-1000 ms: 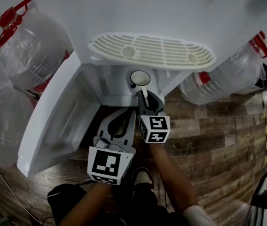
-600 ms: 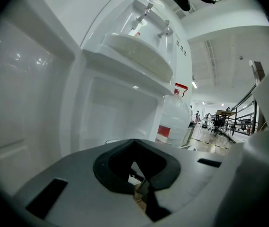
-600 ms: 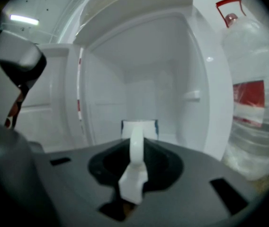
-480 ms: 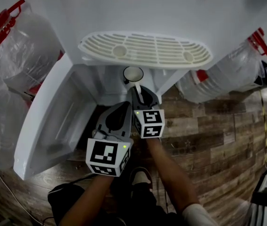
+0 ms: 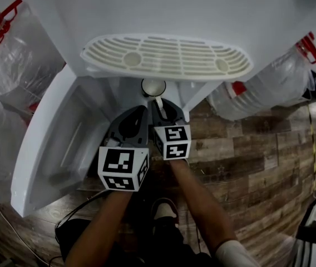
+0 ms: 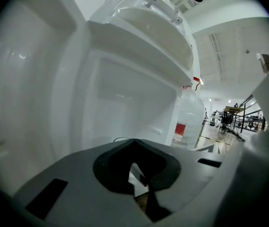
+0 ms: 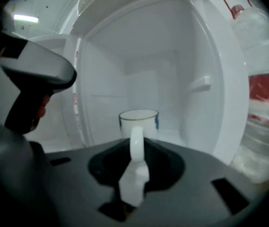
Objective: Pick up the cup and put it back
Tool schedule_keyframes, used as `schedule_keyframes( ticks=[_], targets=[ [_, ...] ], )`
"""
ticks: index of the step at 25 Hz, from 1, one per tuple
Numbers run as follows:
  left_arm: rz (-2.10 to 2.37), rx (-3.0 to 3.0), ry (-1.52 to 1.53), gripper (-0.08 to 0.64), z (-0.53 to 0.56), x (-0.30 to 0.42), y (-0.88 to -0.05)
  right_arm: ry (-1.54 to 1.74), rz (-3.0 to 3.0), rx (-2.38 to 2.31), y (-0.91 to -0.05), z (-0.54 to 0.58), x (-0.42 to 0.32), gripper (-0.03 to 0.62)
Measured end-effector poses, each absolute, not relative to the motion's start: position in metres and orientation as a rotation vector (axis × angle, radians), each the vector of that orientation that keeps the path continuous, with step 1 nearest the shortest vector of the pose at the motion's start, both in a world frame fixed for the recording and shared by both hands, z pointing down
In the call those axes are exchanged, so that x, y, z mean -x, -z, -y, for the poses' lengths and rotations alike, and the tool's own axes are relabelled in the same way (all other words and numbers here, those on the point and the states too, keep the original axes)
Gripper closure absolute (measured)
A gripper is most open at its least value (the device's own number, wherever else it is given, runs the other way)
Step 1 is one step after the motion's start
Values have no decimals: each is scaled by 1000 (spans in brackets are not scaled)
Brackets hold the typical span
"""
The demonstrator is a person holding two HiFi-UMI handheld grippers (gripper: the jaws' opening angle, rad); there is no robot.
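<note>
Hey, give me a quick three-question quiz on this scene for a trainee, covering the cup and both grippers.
1. True or false: the right gripper grips the white ceramic cup by its rim.
2. Where is the cup? A) on the cream slotted drip tray; B) at the white water dispenser's open lower compartment; C) standing on the wood-pattern floor.
3. What is between the jaws of the left gripper?

Key: 1 false, it holds the handle; 2 B; 3 nothing.
</note>
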State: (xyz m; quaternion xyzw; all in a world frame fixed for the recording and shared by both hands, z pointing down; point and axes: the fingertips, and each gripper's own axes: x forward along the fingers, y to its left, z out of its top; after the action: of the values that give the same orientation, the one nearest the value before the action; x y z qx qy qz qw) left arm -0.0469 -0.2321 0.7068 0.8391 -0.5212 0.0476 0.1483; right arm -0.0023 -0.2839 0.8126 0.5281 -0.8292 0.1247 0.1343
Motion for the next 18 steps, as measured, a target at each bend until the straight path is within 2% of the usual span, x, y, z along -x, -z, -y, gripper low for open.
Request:
schedule_keyframes(
  ticks=[4, 7, 18],
  targets=[
    [1516, -2392, -122, 552, 238, 51, -709, -375, 2415, -1528, -812, 287, 3, 516],
    [1509, -2400, -133, 552, 236, 49, -712, -427, 2413, -1505, -819, 286, 5, 445],
    [1494, -2393, -149, 553, 233, 47, -721, -444, 2357, -1511, -829, 294, 4, 433]
  ],
)
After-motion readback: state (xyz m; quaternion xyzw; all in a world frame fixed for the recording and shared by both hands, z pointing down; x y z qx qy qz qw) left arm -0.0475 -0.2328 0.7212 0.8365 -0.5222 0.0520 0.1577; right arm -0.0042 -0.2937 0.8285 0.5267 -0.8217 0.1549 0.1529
